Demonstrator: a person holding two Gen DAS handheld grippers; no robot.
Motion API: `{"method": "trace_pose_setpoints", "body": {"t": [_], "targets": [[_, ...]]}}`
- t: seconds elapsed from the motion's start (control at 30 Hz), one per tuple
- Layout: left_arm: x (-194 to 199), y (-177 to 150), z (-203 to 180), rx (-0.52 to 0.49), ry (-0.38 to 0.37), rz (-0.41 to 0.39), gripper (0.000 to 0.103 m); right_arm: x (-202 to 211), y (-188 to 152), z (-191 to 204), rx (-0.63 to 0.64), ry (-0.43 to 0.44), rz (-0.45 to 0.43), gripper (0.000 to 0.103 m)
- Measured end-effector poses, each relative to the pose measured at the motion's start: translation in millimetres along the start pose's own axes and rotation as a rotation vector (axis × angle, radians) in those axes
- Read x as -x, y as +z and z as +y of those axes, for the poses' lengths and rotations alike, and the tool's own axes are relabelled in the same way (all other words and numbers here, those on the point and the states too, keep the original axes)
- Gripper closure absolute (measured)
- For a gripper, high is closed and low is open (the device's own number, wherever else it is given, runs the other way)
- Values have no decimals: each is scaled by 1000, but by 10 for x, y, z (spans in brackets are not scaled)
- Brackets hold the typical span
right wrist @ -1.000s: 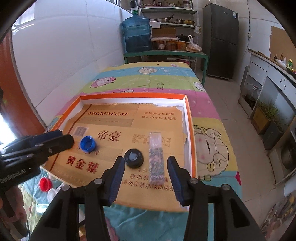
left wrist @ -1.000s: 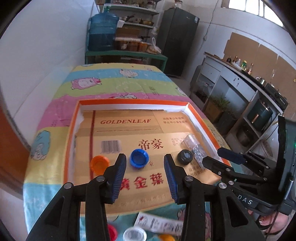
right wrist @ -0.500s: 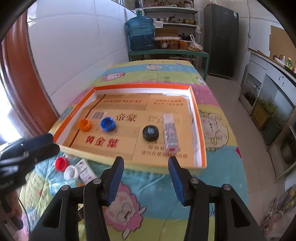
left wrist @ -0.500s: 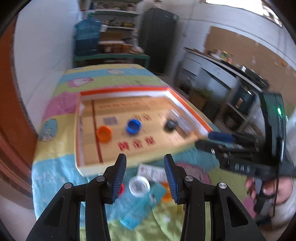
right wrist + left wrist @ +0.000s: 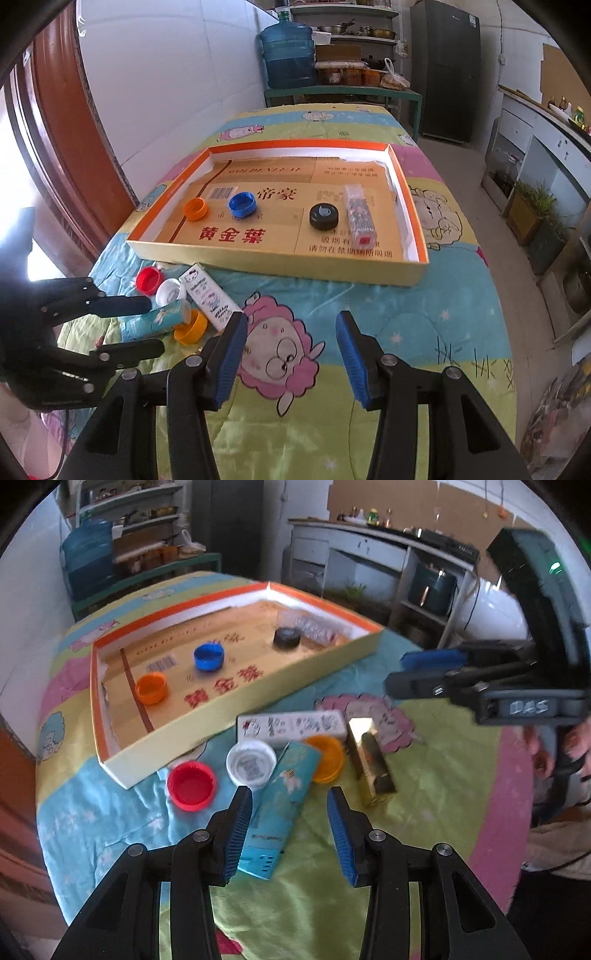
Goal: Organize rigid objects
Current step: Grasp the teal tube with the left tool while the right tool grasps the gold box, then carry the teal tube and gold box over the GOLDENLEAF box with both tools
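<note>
A shallow cardboard tray [image 5: 410, 218] with orange-edged walls lies on a worktop [image 5: 424, 332] covered by a cartoon-print cloth. Inside it sit an orange cap [image 5: 196, 209], a blue cap [image 5: 242, 204], a black cap [image 5: 324, 217] and a clear patterned box [image 5: 360, 218], spaced well apart in a loose row, apparently as sorted items. Just outside the tray's near left wall, unsorted pieces crowd together: a red cap [image 5: 191, 784], a white cap [image 5: 251, 763], a second orange cap [image 5: 327, 757], a teal box [image 5: 282, 805], a white printed box [image 5: 291, 726] and a shiny gold box [image 5: 371, 762]. The left claw [image 5: 290, 830] hangs wide and empty directly over the teal box, probably lining up a pickup. The right claw [image 5: 290, 356] is also wide and empty, hovering near the pile above bare cloth.
</note>
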State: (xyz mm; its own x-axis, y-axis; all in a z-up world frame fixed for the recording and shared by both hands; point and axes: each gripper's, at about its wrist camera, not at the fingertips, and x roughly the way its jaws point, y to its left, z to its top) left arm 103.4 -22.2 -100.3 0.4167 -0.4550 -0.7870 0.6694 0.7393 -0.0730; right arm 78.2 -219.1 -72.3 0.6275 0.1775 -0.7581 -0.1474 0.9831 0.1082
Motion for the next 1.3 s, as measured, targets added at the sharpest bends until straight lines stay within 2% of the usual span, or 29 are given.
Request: {"method": "trace_pose_setpoints", "body": {"t": [0.03, 0.1, 0.27, 0.5, 0.67, 0.8, 0.9, 0.93, 1.03, 1.13, 1.3], "targets": [[-24, -16, 11, 4, 4, 7, 60, 9, -18, 1, -3, 0, 3, 53], [-17, -41, 22, 11, 24, -12, 70, 12, -51, 5, -6, 7, 12, 53], [39, -100, 47, 69, 24, -29, 79, -25, -143, 108, -5, 36, 44, 53], [295, -215, 4, 216, 64, -107, 80, -85, -266, 350, -31, 127, 73, 53], [502, -267, -23, 293, 123, -168, 80, -194, -249, 483, -65, 82, 71, 53], [566, -300, -8, 334, 117, -186, 80, -281, -245, 552, -83, 48, 76, 53], [580, -309, 11, 349, 111, -193, 80, -306, -266, 605, -49, 20, 75, 53], [578, -307, 9, 350, 108, -193, 80, -301, -276, 608, -39, 16, 77, 62], [581, -309, 7, 348, 102, -189, 80, -270, -291, 532, -46, 28, 85, 72], [571, -307, -2, 348, 102, -182, 80, -228, -309, 452, -55, 24, 91, 79], [580, -262, -23, 344, 94, -190, 80, -104, -347, 363, -53, 35, 79, 83]]}}
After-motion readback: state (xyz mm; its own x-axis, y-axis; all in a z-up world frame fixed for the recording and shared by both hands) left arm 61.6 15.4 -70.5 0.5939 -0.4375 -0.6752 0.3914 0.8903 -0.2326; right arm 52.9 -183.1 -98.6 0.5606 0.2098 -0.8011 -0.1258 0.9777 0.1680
